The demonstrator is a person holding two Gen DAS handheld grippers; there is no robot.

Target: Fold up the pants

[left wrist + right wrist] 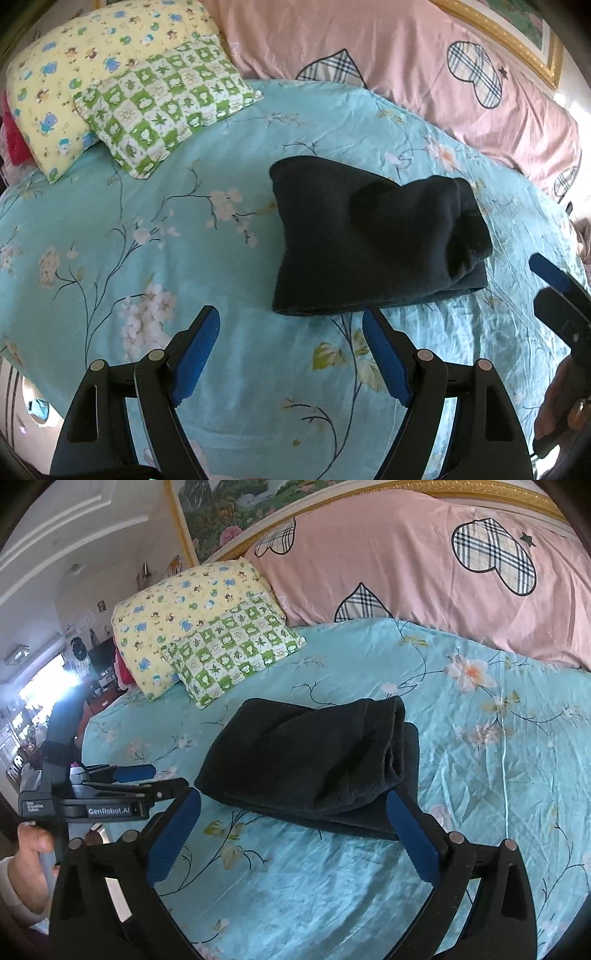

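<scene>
Pants [373, 236], dark and folded into a thick bundle, lie on the turquoise flowered bedspread [147, 229] just past my fingertips. My left gripper [290, 325] stands wide open with nothing between its blue pads; the bundle's near edge sits ahead of it and toward its right finger, whose tip overlaps that edge in the view. My right gripper [293, 805] is spread wide too and holds nothing; the bundle's near edge lies just beyond the gap, and whether the right pad touches the cloth I cannot tell. Past the pants, off to the left of both jaws, a green checked pillow [166, 107] leans on a yellow printed pillow [74, 74]. A pink quilt [406, 66] with plaid hearts runs across the far side. Nothing lies on the spread between my jaws and the bundle.
</scene>
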